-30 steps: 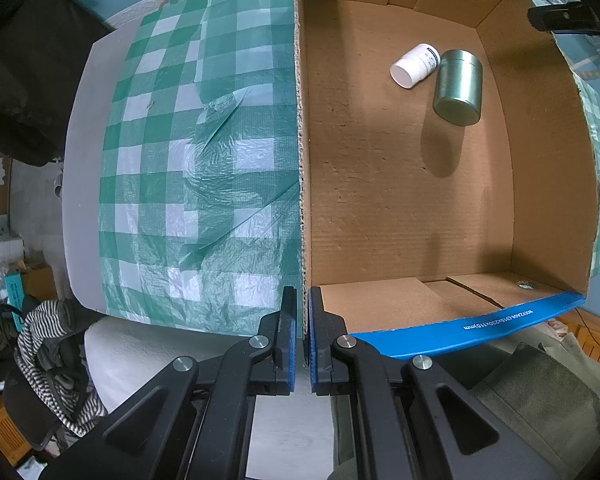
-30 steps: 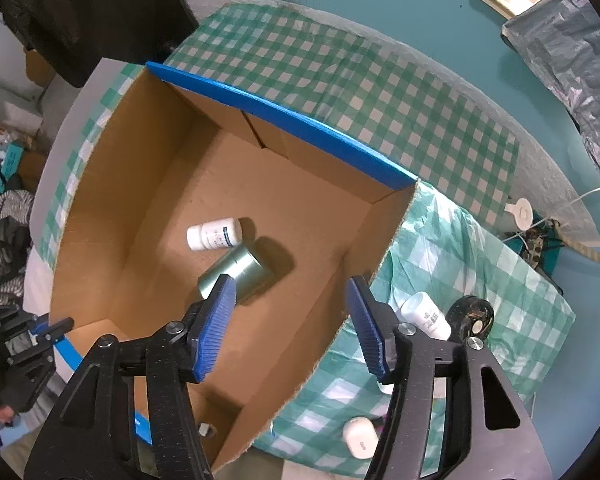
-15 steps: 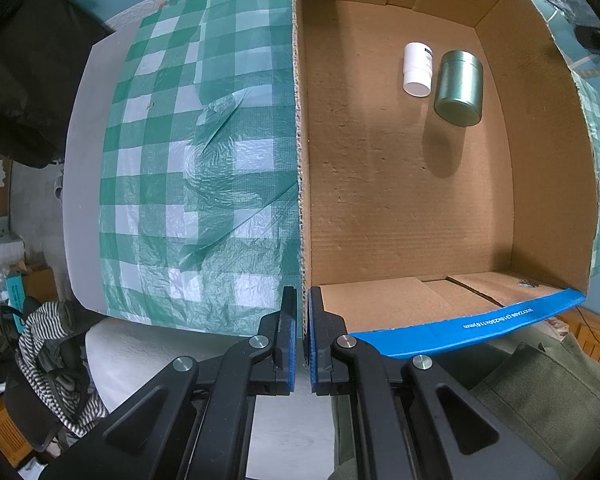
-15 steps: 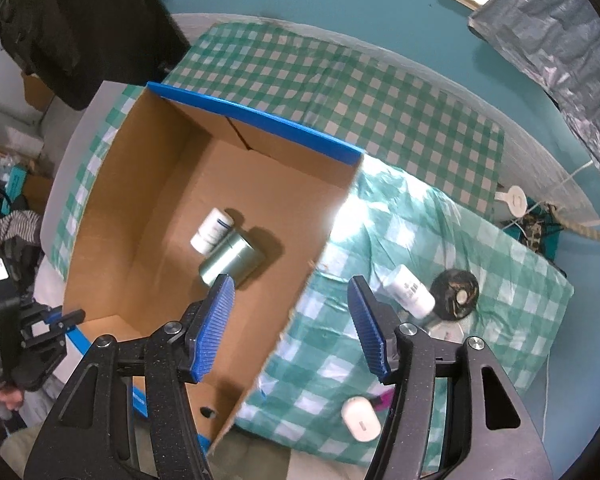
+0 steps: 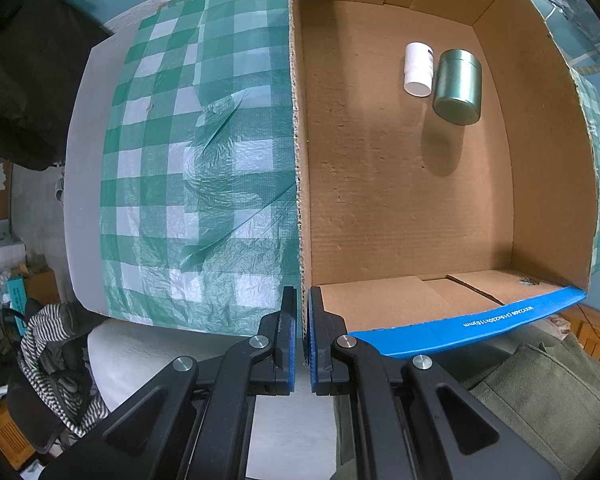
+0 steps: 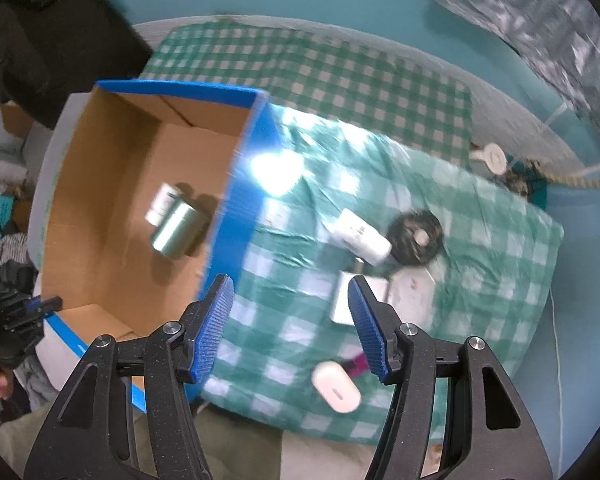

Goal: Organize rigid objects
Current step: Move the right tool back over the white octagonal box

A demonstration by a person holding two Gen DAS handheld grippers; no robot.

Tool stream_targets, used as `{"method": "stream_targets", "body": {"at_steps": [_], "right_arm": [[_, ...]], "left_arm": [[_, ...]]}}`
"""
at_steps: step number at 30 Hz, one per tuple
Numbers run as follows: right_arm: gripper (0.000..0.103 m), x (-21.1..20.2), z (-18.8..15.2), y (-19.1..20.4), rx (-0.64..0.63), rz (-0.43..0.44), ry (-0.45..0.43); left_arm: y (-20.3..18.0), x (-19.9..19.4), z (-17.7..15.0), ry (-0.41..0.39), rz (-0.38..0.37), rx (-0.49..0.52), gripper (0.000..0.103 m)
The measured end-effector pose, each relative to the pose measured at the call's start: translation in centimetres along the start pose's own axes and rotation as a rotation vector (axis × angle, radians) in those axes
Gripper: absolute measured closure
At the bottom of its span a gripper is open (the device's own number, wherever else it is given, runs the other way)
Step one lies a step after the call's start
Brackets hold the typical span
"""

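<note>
Right view motion-blurred, glare on the tablecloth (image 6: 276,168); left view sharp.

Surface: a bench (image 5: 80,184) covered by a wrinkled green-and-white checked cloth (image 6: 480,240).
Box: an open cardboard box (image 6: 100,208) with blue edges stands on the cloth.
Loose items beside the box: a white bottle (image 6: 362,236) lying down, touching a dark disc (image 6: 416,236); a white oval case (image 6: 336,392) near the cloth's edge.
</note>
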State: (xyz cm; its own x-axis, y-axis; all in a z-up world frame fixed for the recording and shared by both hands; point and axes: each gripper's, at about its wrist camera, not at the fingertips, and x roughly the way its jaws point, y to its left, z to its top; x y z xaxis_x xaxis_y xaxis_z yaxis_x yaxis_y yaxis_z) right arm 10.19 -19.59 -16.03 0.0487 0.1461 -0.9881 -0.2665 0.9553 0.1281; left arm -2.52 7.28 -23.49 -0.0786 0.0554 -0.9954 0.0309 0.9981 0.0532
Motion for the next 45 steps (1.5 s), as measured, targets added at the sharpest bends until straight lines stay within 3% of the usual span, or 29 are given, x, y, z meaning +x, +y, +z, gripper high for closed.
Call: {"method": "stream_targets", "body": {"at_steps": [2, 17, 27, 40, 45], "right_arm": [[0.034, 0.5, -0.6, -1.4, 0.022, -0.024, 0.010], [0.034, 5.5, -2.7, -10.5, 0.242, -0.062, 0.065], [0.034, 8.3, -2.4, -14.7, 0.427, -0.003, 0.071], [0.034, 10.3, -1.6, -14.1, 0.322, -0.027, 0.072], [0.034, 11.4, -1.7, -13.2, 0.236, -0.059, 0.118]], "left_arm": [[-0.1, 0.0, 0.1, 0.000, 0.001, 0.000, 0.098], [-0.1, -0.3, 0.2, 0.003, 0.003, 0.002, 0.098], [-0.1, -0.2, 0.1, 0.002, 0.005, -0.003, 0.098], [0.1, -0.1, 0.1, 0.005, 0.007, -0.008, 0.098], [0.3, -0.3, -0.1, -0.008, -0.010, -0.014, 0.098]]}}
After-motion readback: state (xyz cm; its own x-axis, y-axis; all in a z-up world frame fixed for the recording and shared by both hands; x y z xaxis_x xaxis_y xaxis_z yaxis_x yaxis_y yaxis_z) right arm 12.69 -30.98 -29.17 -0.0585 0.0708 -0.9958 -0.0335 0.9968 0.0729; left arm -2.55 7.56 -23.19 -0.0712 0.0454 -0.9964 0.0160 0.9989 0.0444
